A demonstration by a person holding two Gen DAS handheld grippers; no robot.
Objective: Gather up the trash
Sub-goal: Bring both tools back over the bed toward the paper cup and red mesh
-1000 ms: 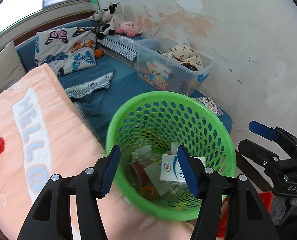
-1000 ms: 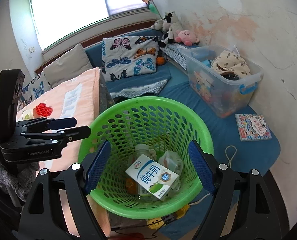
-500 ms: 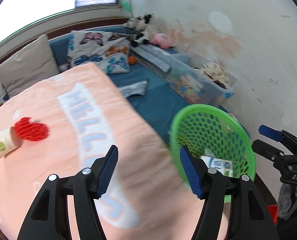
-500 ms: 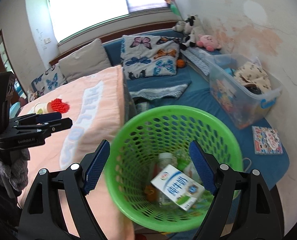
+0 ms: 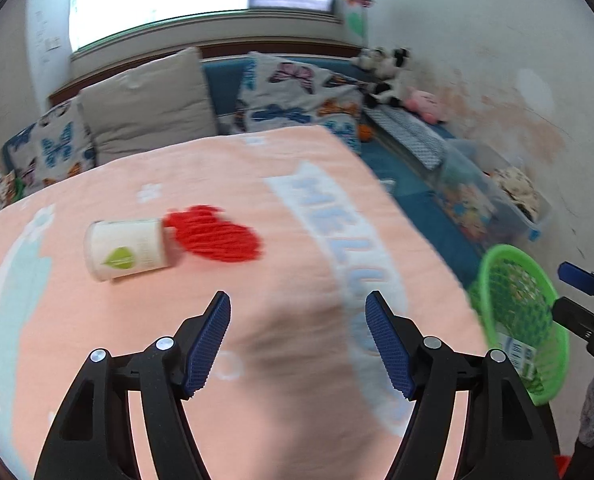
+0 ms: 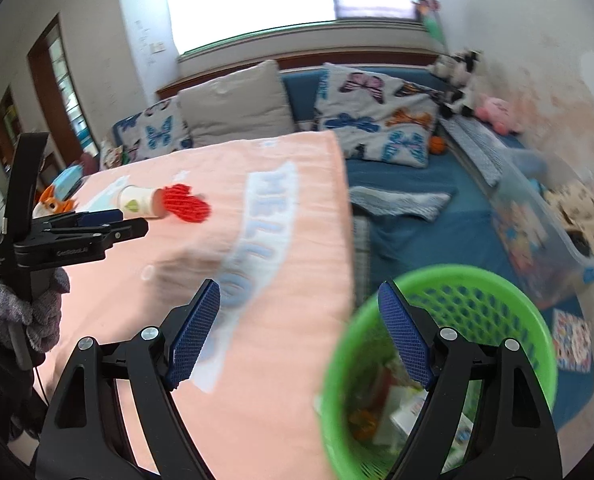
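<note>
A white paper cup (image 5: 127, 249) lies on its side on the pink "HELLO" blanket (image 5: 337, 208), with a red mesh wrapper (image 5: 217, 234) touching its right end. Both also show in the right wrist view, the cup (image 6: 139, 203) and the wrapper (image 6: 185, 203). My left gripper (image 5: 298, 342) is open and empty, above the blanket, nearer than the cup. My right gripper (image 6: 299, 336) is open and empty over the blanket's edge, beside the green basket (image 6: 497, 300). The green basket (image 5: 513, 280) holds a milk carton and other trash.
A blue sofa with butterfly cushions (image 6: 377, 116) and plush toys (image 6: 461, 76) runs behind. A clear storage box (image 6: 553, 216) stands by the wall. An orange toy (image 6: 53, 202) lies at the blanket's far left. A booklet (image 6: 573, 340) lies on the blue mat.
Both grippers have swung left, away from the green basket and toward the blanket. The cup and red wrapper have come into the middle of the left wrist view. Both stay open.
</note>
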